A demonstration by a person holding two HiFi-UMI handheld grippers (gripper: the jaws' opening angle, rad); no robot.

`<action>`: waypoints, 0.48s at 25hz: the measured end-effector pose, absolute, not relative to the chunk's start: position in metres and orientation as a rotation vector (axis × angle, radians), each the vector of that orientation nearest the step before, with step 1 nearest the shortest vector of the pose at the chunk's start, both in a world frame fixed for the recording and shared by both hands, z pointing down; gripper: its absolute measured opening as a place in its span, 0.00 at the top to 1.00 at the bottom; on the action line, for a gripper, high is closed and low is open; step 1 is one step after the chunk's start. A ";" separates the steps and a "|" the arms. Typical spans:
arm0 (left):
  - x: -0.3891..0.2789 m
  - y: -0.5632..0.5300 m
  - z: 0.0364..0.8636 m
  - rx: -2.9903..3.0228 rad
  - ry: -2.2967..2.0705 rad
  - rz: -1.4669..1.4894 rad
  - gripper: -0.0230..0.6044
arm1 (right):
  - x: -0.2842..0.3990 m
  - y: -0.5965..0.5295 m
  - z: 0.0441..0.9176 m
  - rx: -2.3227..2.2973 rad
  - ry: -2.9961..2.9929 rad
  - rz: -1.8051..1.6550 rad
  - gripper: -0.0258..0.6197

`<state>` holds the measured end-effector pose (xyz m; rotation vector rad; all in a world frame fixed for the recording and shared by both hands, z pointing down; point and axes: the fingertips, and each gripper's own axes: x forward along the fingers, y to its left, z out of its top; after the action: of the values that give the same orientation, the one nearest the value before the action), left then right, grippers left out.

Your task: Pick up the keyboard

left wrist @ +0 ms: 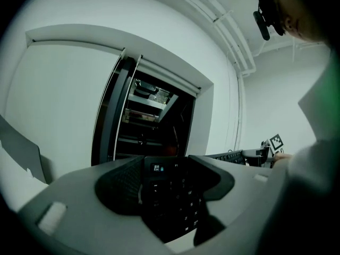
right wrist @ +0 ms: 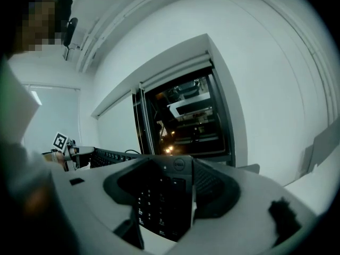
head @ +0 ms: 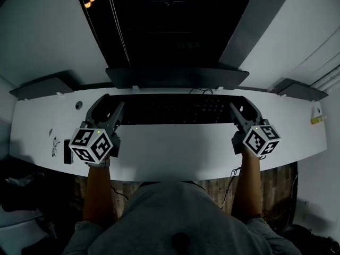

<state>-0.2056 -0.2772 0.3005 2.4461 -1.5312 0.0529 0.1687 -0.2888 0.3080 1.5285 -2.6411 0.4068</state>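
A black keyboard (head: 175,109) hangs level above the white desk (head: 175,153), held by its two short ends. My left gripper (head: 109,108) is shut on its left end, where the Esc key corner (left wrist: 159,169) sits between the jaws. My right gripper (head: 239,108) is shut on the right end, with the number-pad keys (right wrist: 151,203) wedged between its fingers. In the left gripper view, the left gripper (left wrist: 167,182) faces along the keyboard toward the right gripper's marker cube (left wrist: 276,141). In the right gripper view, the right gripper (right wrist: 170,187) likewise faces the left gripper's cube (right wrist: 60,141).
A dark monitor (head: 175,77) stands just behind the keyboard. Grey shelf-like pieces sit at the desk's back corners (head: 40,86) (head: 300,89). A small black object (head: 67,151) and a cable lie near the desk's left front edge. The person's body fills the bottom of the head view.
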 end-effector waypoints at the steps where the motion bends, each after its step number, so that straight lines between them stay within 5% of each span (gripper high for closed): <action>1: -0.209 -0.274 0.296 2.453 -1.533 0.043 0.56 | 0.165 -0.285 0.302 1.533 -2.646 0.390 0.56; 12: -0.215 -0.263 0.250 2.506 -1.557 -0.045 0.56 | 0.159 -0.271 0.244 1.578 -2.686 0.226 0.57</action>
<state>-0.2154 -0.2626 0.2501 2.5056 -1.5575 -0.0455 0.1594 -0.2706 0.2443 1.5783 -2.6865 0.2255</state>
